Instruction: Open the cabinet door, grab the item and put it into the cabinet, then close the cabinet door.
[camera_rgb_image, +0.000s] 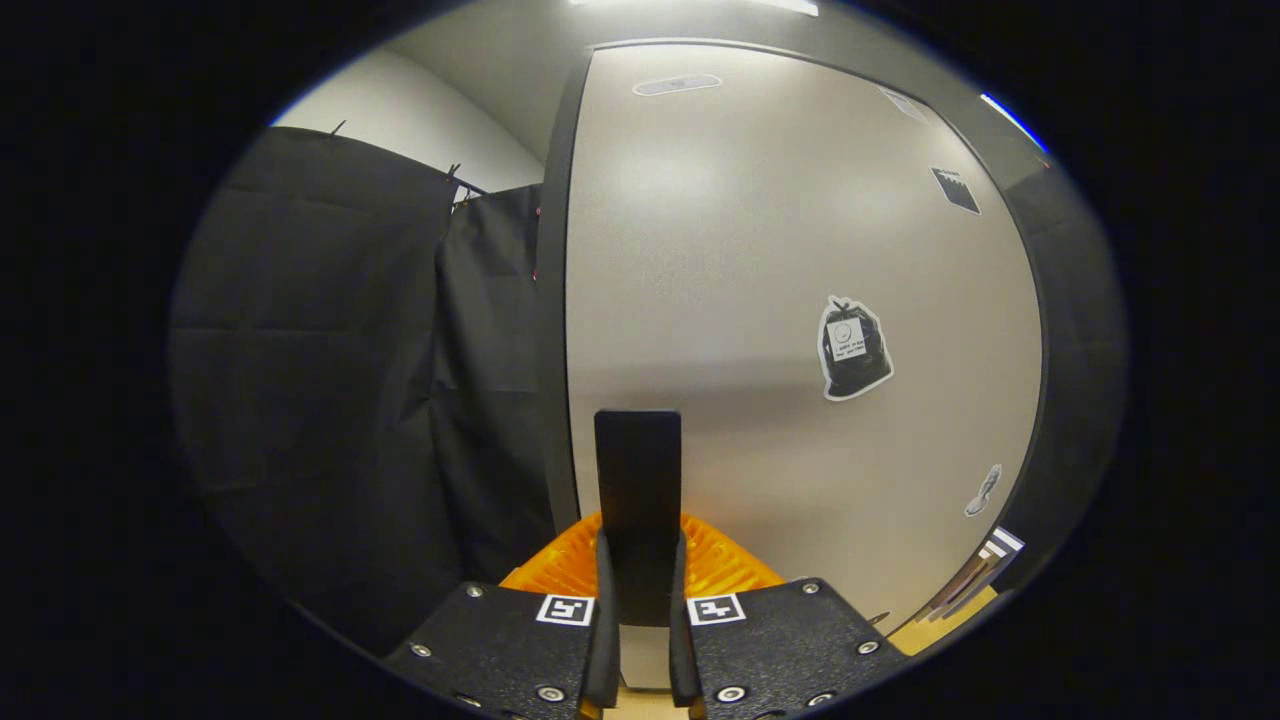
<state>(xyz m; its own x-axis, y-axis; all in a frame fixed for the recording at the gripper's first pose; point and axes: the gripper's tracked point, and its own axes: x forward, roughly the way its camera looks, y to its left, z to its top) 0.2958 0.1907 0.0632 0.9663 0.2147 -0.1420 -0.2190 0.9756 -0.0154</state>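
My claw (640, 600) is clamped on one black door handle (638, 500) – both fingers (603, 620) press it – on one grey cabinet door (760, 280) bearing three stickers (854, 348).

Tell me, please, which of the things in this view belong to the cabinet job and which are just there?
Belongs to the job:
- cabinet door, shut as far as I can tell
- black door handle, clamped between both fingers of the claw

Just there:
- bin-bag sticker on the door
- small grey sticker lower down
- black cloth wall beside the cabinet
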